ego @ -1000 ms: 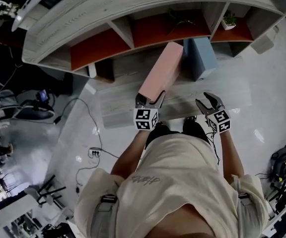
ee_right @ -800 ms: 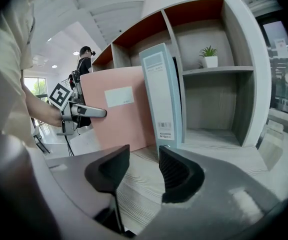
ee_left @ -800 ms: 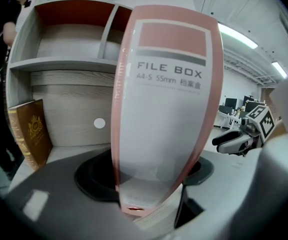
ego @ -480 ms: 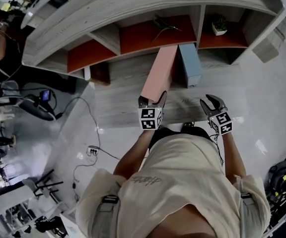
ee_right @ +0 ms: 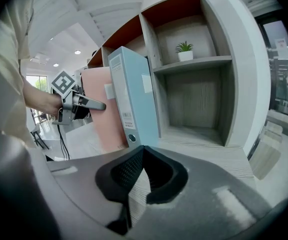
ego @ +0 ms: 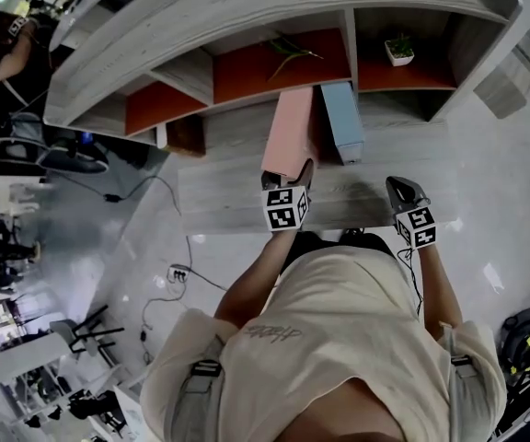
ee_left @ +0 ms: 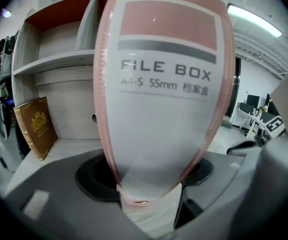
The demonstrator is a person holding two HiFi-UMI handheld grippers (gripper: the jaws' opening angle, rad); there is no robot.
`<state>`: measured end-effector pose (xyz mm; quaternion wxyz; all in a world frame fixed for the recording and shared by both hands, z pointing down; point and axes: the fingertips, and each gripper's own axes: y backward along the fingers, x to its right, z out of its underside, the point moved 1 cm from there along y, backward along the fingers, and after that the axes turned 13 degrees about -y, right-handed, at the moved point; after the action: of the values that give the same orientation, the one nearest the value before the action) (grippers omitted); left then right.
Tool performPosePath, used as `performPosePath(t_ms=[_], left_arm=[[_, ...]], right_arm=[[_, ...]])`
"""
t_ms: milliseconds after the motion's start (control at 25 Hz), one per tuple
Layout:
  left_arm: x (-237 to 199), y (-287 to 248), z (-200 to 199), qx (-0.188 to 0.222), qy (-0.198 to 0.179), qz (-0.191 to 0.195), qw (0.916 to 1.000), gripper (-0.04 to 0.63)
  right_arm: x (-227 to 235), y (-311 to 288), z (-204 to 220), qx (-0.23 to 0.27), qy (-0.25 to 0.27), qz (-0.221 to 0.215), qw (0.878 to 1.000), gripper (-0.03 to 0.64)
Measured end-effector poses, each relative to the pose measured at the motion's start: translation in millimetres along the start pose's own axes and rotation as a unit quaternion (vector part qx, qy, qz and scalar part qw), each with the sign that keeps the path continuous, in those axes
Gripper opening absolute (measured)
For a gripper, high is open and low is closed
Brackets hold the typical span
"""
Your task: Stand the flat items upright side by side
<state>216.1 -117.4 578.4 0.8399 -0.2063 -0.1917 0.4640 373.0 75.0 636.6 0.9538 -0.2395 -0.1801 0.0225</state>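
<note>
The tall pink plastic file box (ego: 294,127) now runs almost parallel to the pale blue file box (ego: 340,118) on the grey wood-grain counter (ego: 219,205). A second ago it leaned on a clear diagonal, its far end tipped towards the blue one. The left gripper (ego: 288,175) is clamped on the pink box's near edge. The left gripper view shows the printed spine filling the space between the widely spread jaws, which grip its sides low down. The right gripper (ego: 403,190) has drawn off to the right, well apart from both boxes, and its jaws have just been closing. They now meet with nothing between them, so it carries nothing and steadies nothing. From the right gripper view the blue box (ee_right: 131,99) stands upright on its own in front of the open grey shelf unit with orange-red back panels (ego: 247,72). The pink box (ee_right: 101,116) sits just beside it on the far side. A dark strip shows between the two in the head view, but I cannot tell whether they touch lower down. For the task this looks like the closing stage: one item already stands unaided, and the second is nearly squared up next to it. The pink box is not yet let go, so whether it will stay up by itself is untested.
</note>
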Motion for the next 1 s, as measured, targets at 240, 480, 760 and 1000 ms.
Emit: performPosePath(t_ms=[240, 480, 760, 1000], left_arm=[[1, -19, -10, -0.008, -0.008, 0.016, 0.9998, 0.322], [1, -37, -22, -0.013, -0.017, 0.025, 0.9995, 0.319], [48, -39, -31, 0.011, -0.09, 0.16, 0.983, 0.398], [57, -40, -28, 0.005, -0.132, 0.205, 0.9697, 0.373]], right_arm=[[12, -7, 7, -0.004, -0.024, 0.007, 1.0, 0.002], [13, -11, 13, -0.001, -0.052, 0.011, 0.999, 0.002], [35, -10, 16, -0.006, -0.077, 0.023, 0.997, 0.002], [45, -14, 13, -0.004, -0.089, 0.025, 0.996, 0.002]])
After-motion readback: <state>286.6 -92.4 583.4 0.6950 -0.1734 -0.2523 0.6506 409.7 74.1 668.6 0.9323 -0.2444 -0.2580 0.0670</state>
